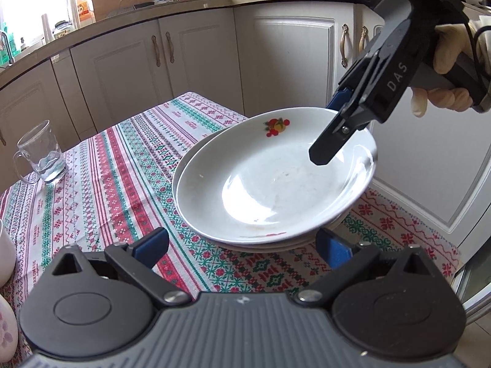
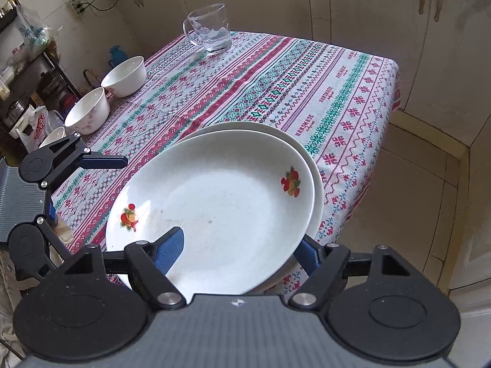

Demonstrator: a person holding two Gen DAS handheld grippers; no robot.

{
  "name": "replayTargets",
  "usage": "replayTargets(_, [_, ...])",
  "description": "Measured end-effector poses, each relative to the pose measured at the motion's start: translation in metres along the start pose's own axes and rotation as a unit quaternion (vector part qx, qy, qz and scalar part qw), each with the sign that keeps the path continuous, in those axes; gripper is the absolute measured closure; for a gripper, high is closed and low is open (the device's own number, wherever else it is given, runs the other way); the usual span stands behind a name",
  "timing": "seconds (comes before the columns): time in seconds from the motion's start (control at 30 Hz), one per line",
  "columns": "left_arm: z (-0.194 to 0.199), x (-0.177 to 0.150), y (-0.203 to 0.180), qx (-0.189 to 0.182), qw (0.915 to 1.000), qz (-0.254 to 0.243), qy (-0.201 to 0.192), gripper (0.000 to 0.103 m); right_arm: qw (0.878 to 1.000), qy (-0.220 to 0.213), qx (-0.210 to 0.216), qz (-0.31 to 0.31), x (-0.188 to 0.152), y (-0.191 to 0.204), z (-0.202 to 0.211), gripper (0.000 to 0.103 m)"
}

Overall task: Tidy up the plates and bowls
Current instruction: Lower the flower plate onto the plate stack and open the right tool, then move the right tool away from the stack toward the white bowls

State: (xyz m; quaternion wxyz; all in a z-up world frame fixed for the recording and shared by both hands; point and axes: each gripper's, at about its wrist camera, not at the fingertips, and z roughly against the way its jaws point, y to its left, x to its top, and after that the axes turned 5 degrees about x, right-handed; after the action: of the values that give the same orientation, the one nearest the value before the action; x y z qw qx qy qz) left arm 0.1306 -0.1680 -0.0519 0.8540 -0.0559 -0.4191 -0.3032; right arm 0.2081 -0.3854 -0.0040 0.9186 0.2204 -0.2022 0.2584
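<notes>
The left wrist camera sits low, right behind its own left gripper (image 1: pixel 242 245). It looks down and across the table (image 1: pixel 101 184) toward the kitchen cupboards (image 1: pixel 196 58). The top plate (image 1: pixel 276 181) is very close, just past the blue fingertips (image 1: pixel 152 247).

The right wrist camera sits right behind the right gripper (image 2: pixel 239 253) on the other side of the top plate (image 2: pixel 214 202). It looks down more steeply and across the table (image 2: pixel 307 76) toward the glass mug (image 2: pixel 210 29) and the white bowls (image 2: pixel 125 75).

Both views share the stacked plates, the table and the glass mug (image 1: pixel 41 156). Each camera also sees the other gripper beside the top plate
</notes>
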Motion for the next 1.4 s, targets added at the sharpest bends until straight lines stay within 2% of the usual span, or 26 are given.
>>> replayTargets(0.4, [0.002,-0.003,0.003,0.004,1.0,0.0,-0.002,0.002,0.999,0.01,-0.03,0.004,-0.004,0.01,0.002,0.019])
replayTargets(0.63, [0.003,-0.006,0.005,0.002,1.0,-0.002,-0.005,0.002,0.998,0.02,-0.054,0.002,-0.01,0.015,-0.006,0.009])
replayTargets(0.83, [0.01,-0.009,0.005,-0.001,0.9998,-0.007,-0.019,0.001,0.998,0.003,-0.06,0.002,-0.015,0.023,-0.002,0.005])
replayTargets(0.97, [0.019,-0.012,0.008,-0.004,0.9994,-0.01,-0.033,0.001,0.995,-0.035,-0.093,0.011,-0.019,0.036,0.007,0.0])
replayTargets(1.17, [0.035,-0.013,0.017,-0.001,0.9986,-0.004,-0.053,0.001,0.983,-0.11,-0.149,-0.012,-0.023,0.062,0.017,0.0])
replayTargets(1.4, [0.058,-0.017,0.029,0.008,0.9972,0.001,-0.074,0.001,0.973,-0.148,-0.173,-0.035,-0.027,0.098,0.013,0.0])
